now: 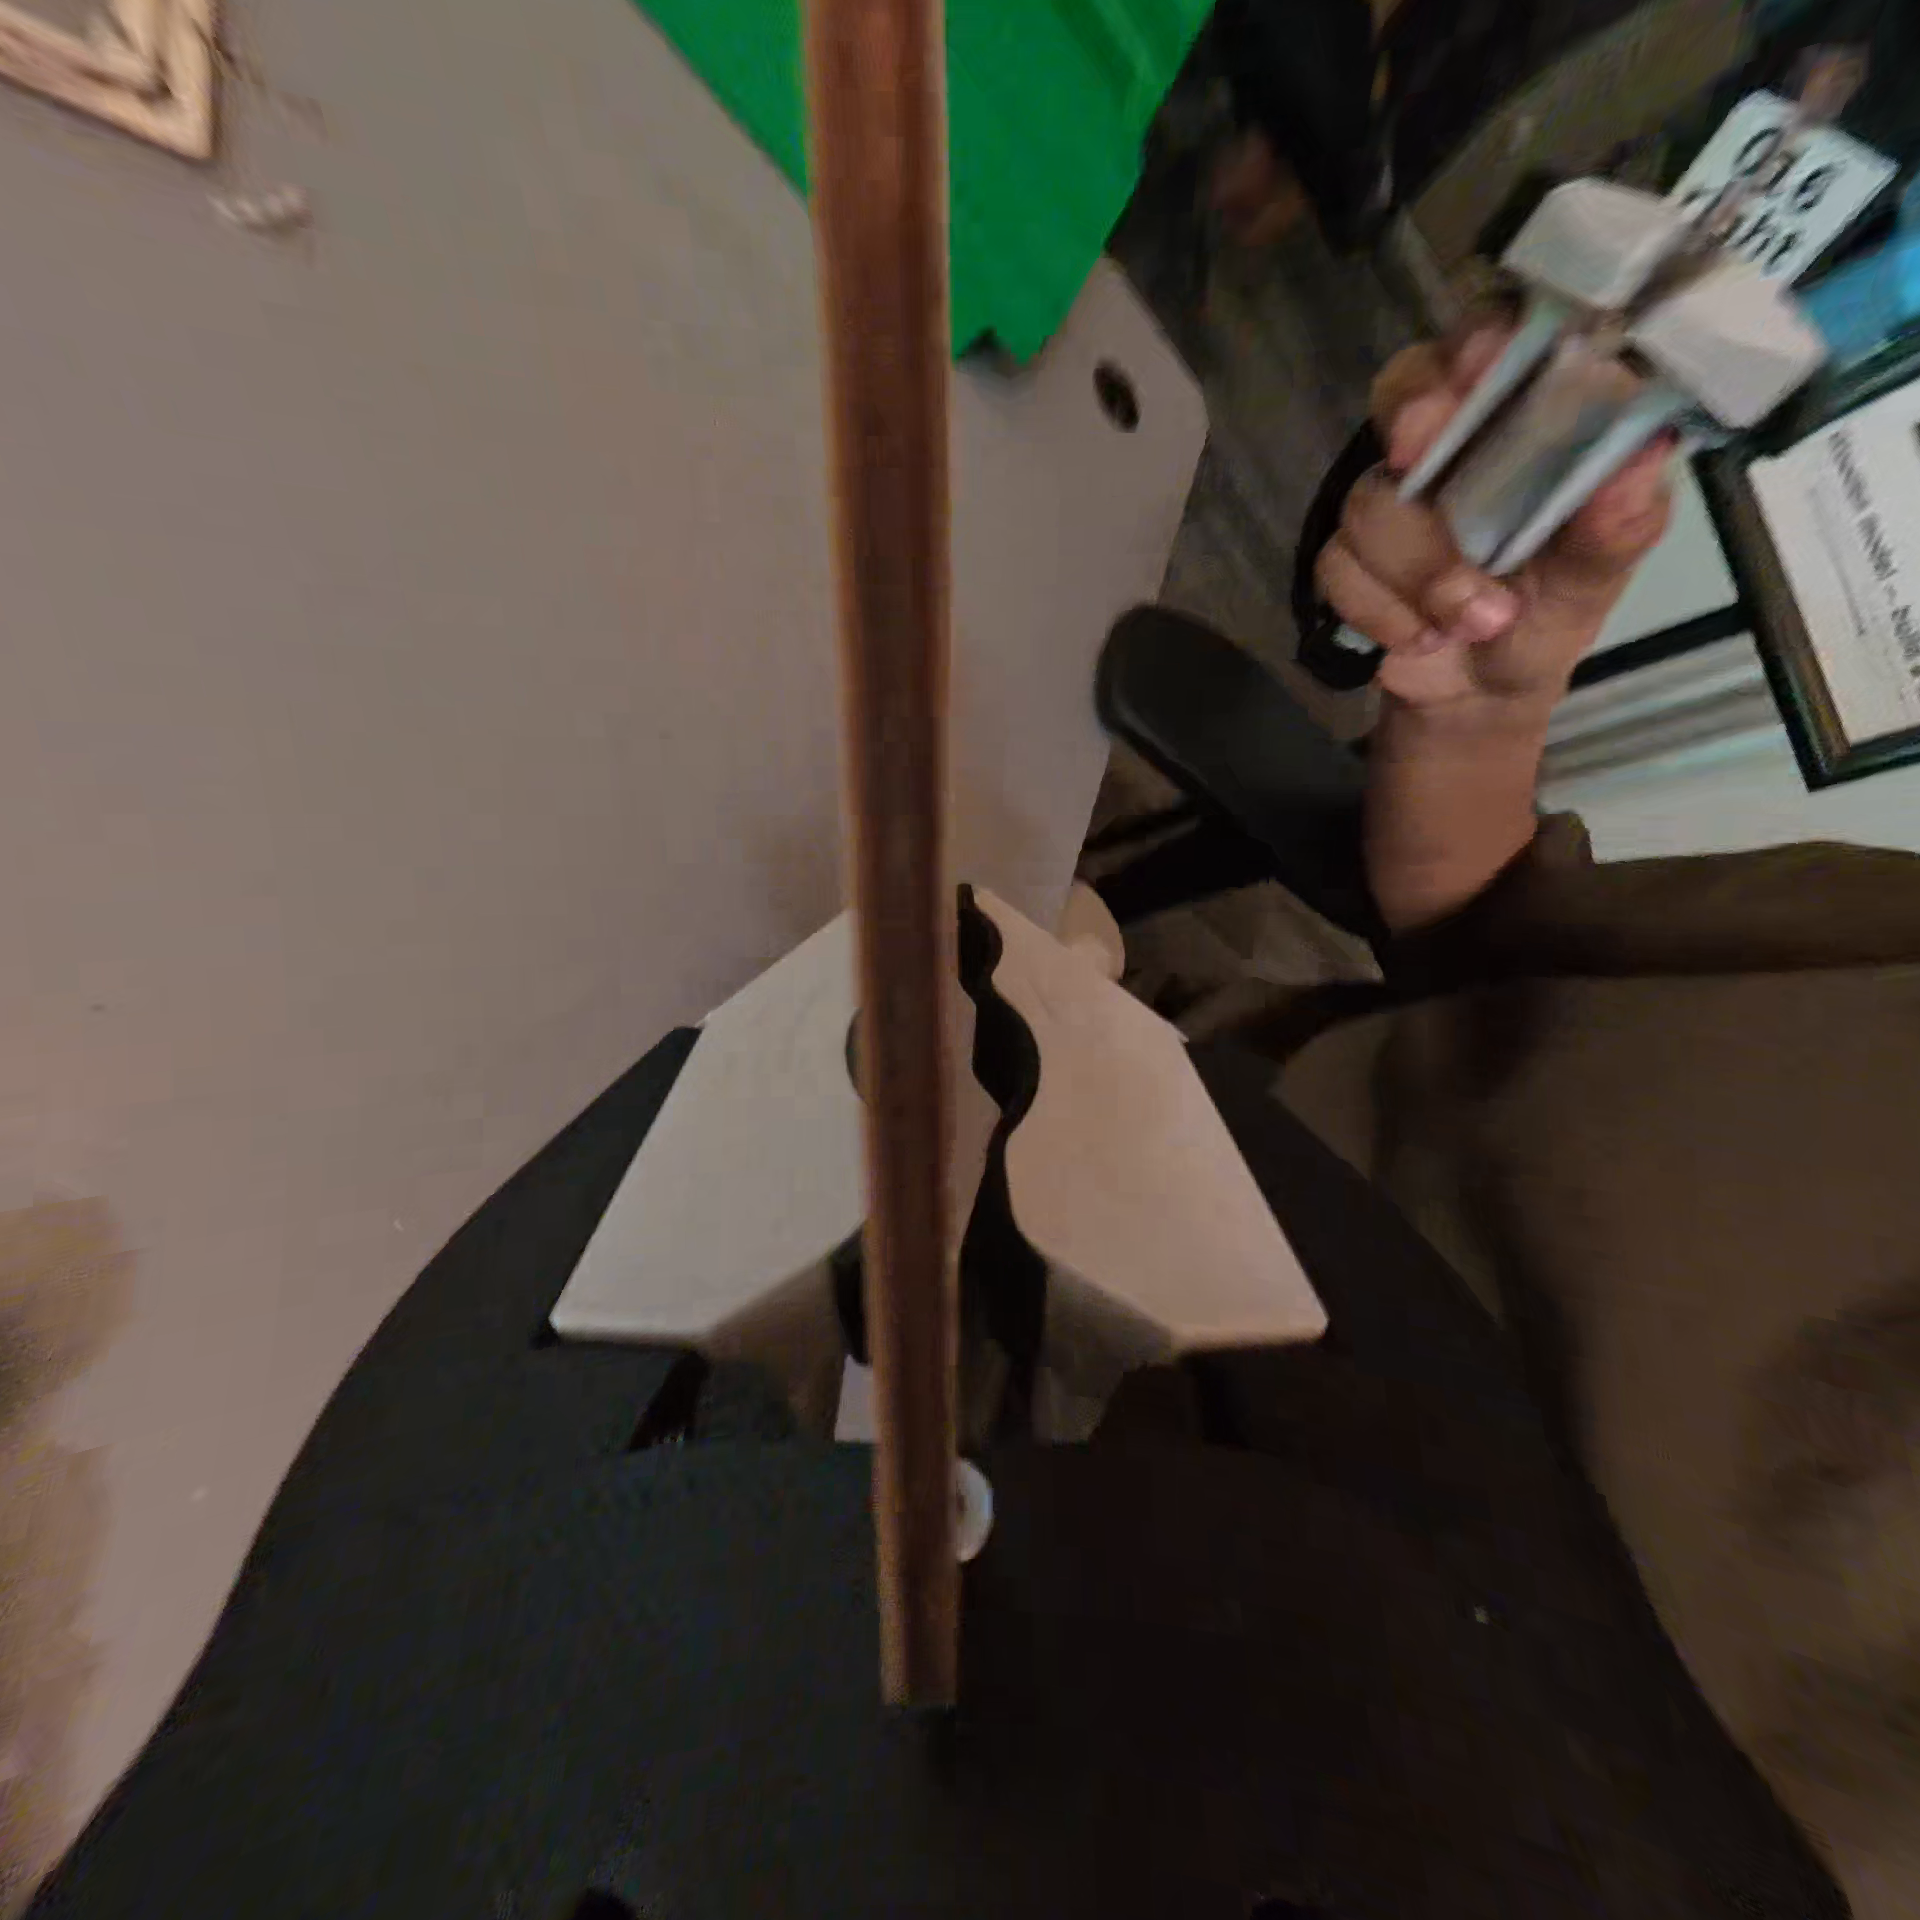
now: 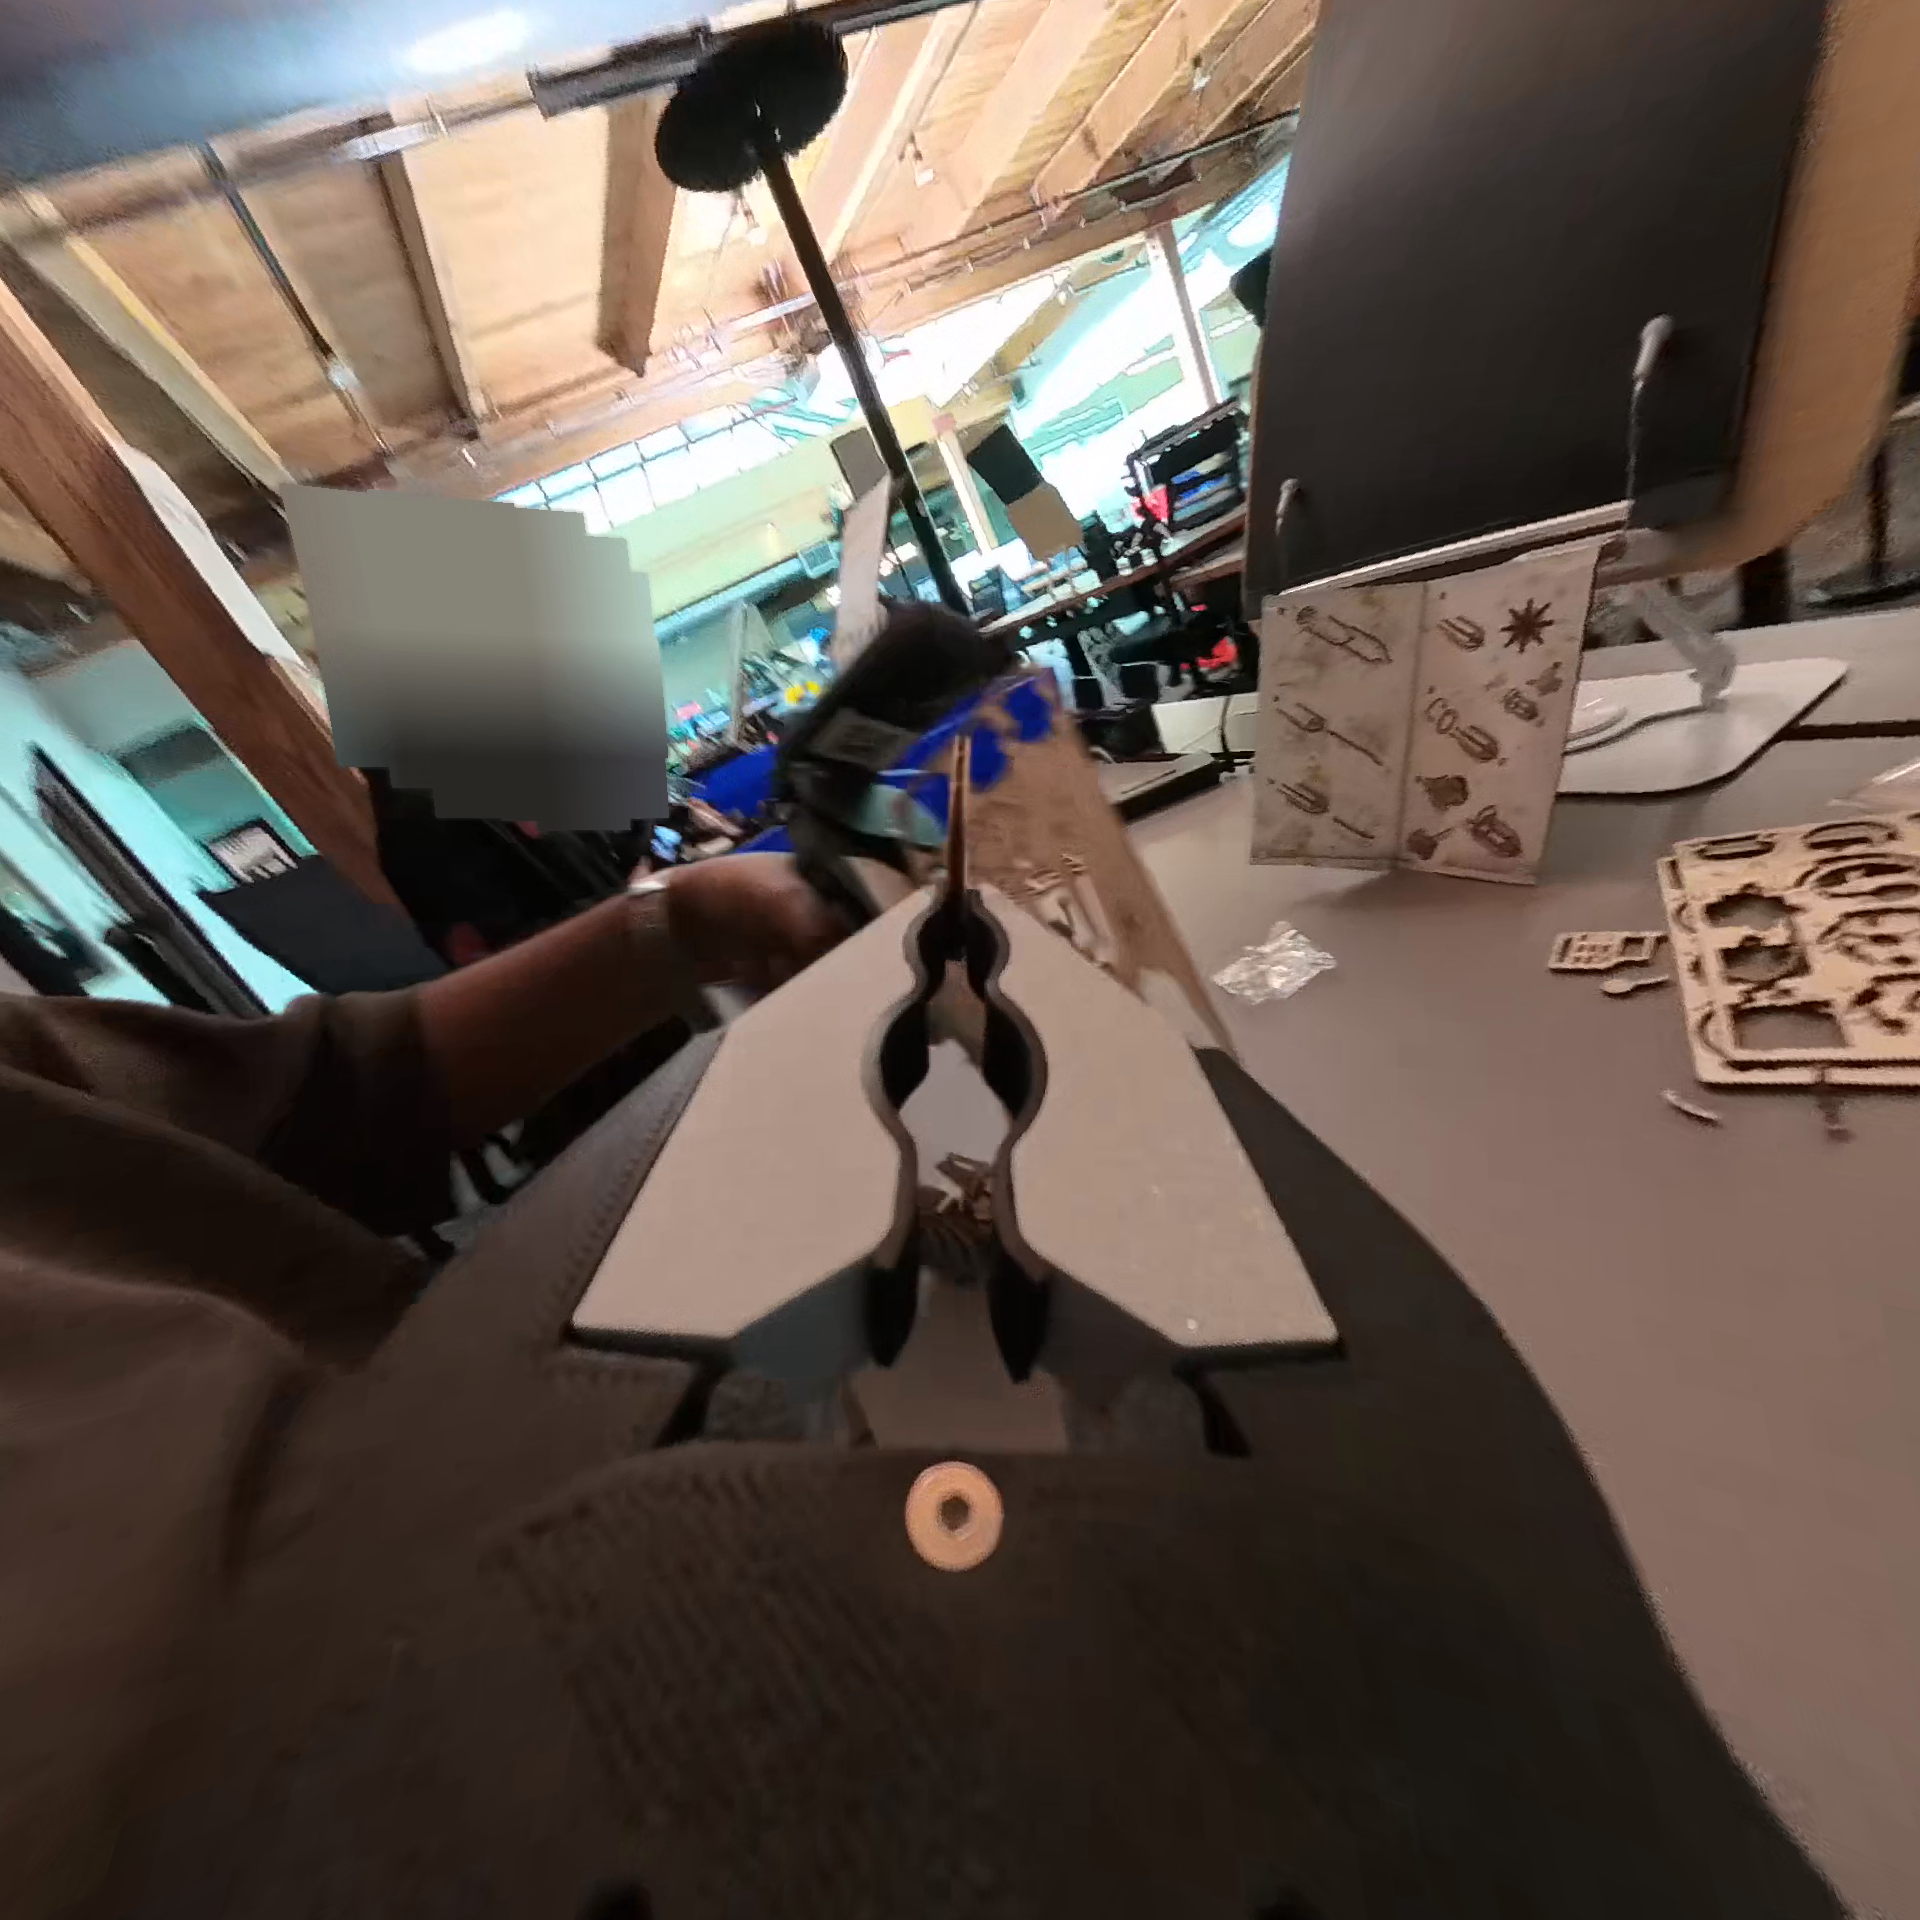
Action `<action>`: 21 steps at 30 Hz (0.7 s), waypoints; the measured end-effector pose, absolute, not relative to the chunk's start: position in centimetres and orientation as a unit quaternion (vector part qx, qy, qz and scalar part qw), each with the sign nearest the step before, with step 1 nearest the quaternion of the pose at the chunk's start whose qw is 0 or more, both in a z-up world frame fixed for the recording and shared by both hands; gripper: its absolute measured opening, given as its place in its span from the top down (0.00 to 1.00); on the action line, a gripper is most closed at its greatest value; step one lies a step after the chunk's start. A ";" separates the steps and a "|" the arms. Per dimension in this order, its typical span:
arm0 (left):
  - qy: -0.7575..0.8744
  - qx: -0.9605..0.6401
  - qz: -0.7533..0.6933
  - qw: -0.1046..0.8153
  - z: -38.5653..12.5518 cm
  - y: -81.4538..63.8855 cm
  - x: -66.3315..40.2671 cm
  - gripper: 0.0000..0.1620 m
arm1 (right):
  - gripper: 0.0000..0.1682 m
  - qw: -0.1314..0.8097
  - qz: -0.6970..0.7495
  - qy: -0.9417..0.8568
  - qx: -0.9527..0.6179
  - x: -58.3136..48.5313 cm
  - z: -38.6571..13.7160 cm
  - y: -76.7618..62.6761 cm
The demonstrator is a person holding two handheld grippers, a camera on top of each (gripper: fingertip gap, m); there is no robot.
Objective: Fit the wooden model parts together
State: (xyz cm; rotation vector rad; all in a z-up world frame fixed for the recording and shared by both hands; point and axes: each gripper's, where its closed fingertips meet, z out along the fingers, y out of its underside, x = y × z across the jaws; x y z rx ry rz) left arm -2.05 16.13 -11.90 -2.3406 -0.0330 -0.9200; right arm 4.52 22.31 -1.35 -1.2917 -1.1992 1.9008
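Note:
My left gripper [image 1: 909, 935] is shut on a flat wooden sheet [image 1: 883, 520], seen edge-on and running straight up the left wrist view. In the right wrist view that sheet [image 2: 1081, 862] slants up from the left gripper [image 2: 894, 769], just beyond my right fingertips. My right gripper [image 2: 956, 904] is shut at the tips on a thin wooden part [image 2: 961, 810], seen edge-on and standing upright right next to the sheet. The right gripper [image 1: 1455, 520] also shows in the left wrist view, held in a hand off the table's right edge.
On the grey table [image 2: 1558, 1195] lie a cut-out wooden sheet [image 2: 1808, 956], small loose parts [image 2: 1600, 951], a plastic scrap [image 2: 1273, 961] and a standing instruction leaflet [image 2: 1423, 717]. A monitor [image 2: 1507, 260] stands behind. A green block [image 1: 1039, 156] sits at the table's far end.

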 end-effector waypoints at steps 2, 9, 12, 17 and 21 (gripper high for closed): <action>-0.012 -0.892 -0.383 0.238 -13.6 17.9 -1.7 0.99 | 1.00 0.252 0.718 -0.427 -0.488 4.4 -1.6 23.0; 0.007 -0.895 -0.438 0.087 -19.8 20.3 0.9 0.99 | 1.00 0.259 0.686 -0.428 -0.528 3.7 -4.4 25.6; 0.000 -0.893 -0.444 0.073 -20.7 20.6 0.8 0.89 | 1.00 0.247 0.685 -0.424 -0.538 3.5 -5.4 26.0; -0.008 -0.908 -0.411 0.087 -20.2 20.2 -1.8 0.68 | 1.00 0.220 0.690 -0.415 -0.550 3.0 -6.8 26.1; 0.006 -0.915 -0.387 0.112 -18.1 18.5 -4.2 0.58 | 1.00 0.210 0.683 -0.414 -0.563 2.4 -8.3 26.2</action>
